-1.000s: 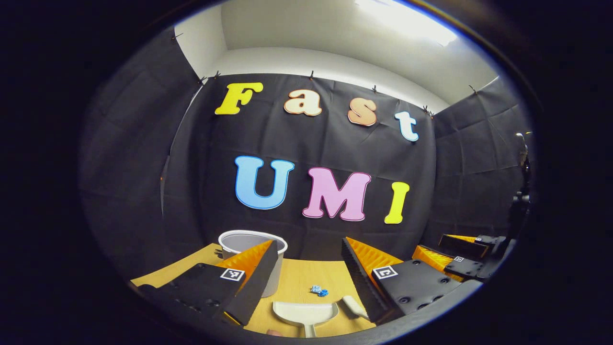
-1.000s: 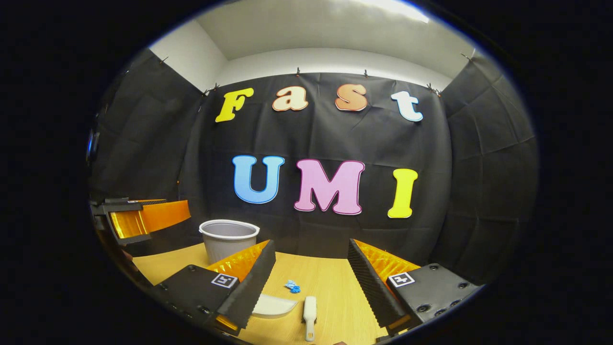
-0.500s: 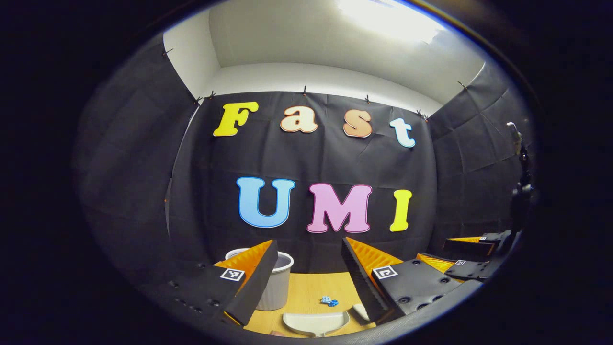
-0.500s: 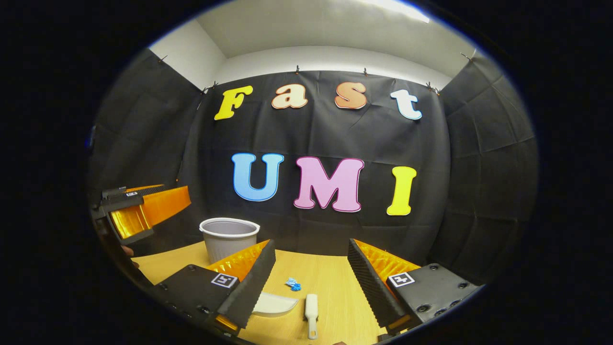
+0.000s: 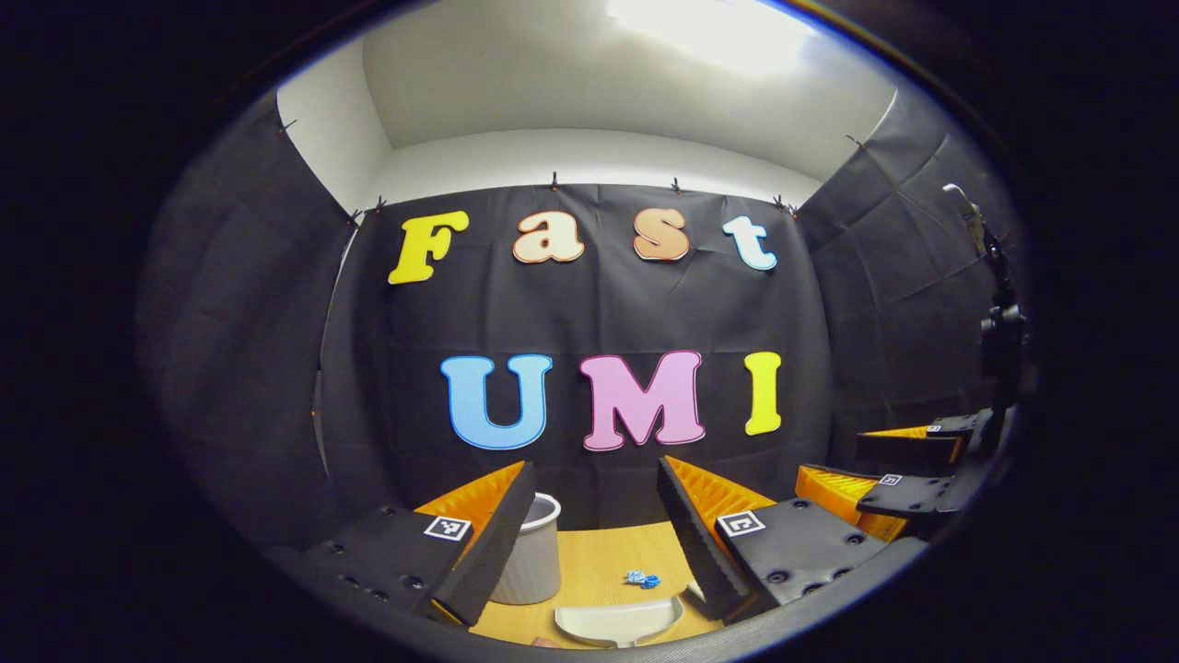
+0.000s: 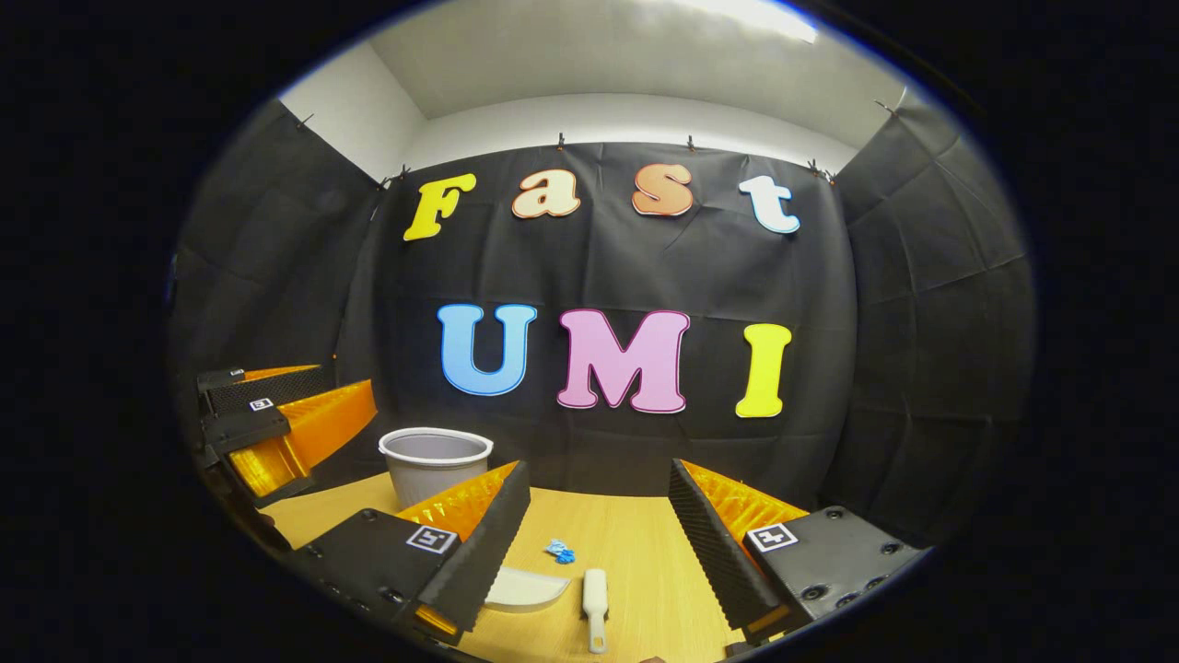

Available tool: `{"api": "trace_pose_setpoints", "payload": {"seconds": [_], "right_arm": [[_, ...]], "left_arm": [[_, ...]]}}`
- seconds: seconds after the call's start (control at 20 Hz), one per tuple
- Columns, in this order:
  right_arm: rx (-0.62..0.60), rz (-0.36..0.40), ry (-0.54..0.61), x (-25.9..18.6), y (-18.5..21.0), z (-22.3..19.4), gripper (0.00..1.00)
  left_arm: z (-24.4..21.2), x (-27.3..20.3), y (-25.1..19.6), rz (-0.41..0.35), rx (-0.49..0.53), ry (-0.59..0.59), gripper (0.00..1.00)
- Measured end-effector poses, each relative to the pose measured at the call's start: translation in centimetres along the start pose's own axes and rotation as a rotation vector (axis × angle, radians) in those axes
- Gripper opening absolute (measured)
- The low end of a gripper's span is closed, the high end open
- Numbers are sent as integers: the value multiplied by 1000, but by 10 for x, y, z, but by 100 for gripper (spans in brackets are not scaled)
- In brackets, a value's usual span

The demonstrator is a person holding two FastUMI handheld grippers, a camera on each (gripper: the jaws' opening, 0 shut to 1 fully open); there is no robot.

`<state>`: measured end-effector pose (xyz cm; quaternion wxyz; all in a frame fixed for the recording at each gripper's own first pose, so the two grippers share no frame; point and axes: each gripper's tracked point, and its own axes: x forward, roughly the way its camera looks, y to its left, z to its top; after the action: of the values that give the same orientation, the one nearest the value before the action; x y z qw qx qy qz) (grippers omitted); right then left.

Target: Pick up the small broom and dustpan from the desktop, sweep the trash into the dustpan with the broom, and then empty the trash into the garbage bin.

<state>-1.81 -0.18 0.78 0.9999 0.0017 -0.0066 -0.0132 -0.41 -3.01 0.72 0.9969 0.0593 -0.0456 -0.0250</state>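
- right gripper view: the small broom lay whole on the desktop, handle toward 6 o'clock, with the dustpan just beside it at 9 o'clock, partly behind a finger.
- left gripper view: the dustpan showed its open mouth; of the broom, a tip was visible beside a finger.
- the blue trash lay at 12 o'clock of the broom; the garbage bin stood at 10 o'clock.
- the left gripper and right gripper hung above the desktop, jaws wide, gripping nothing.
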Motion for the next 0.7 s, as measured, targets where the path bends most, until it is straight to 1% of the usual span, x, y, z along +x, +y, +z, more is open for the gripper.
{"api": "trace_pose_setpoints", "payload": {"seconds": [0.05,0.1,0.15,0.2,0.25,0.3,0.4,0.45,0.55,0.7], "right_arm": [[-3,-2,3,0,-2,-1,98],[-4,-3,7,1,-4,-1,98],[-5,-2,11,2,-5,-1,98],[-6,-3,12,2,-8,-1,98],[-10,-5,12,3,-9,-1,98],[-12,-6,16,5,-12,-2,98],[-5,-1,32,11,-13,-6,98],[-2,1,41,14,-15,-8,98],[0,9,51,21,-18,-10,98],[1,63,95,40,-17,-28,98]], "left_arm": [[-8,1,1,-2,-19,31,82],[-18,2,3,3,-40,68,80],[-25,2,7,17,-54,98,80],[-27,3,13,35,-56,114,82],[-28,3,16,45,-41,113,80],[-30,5,16,46,-19,111,80],[-43,7,14,34,-2,150,80],[-50,9,10,20,-12,182,80],[-68,11,5,17,-37,254,80],[-104,16,-6,25,-49,389,80]]}}
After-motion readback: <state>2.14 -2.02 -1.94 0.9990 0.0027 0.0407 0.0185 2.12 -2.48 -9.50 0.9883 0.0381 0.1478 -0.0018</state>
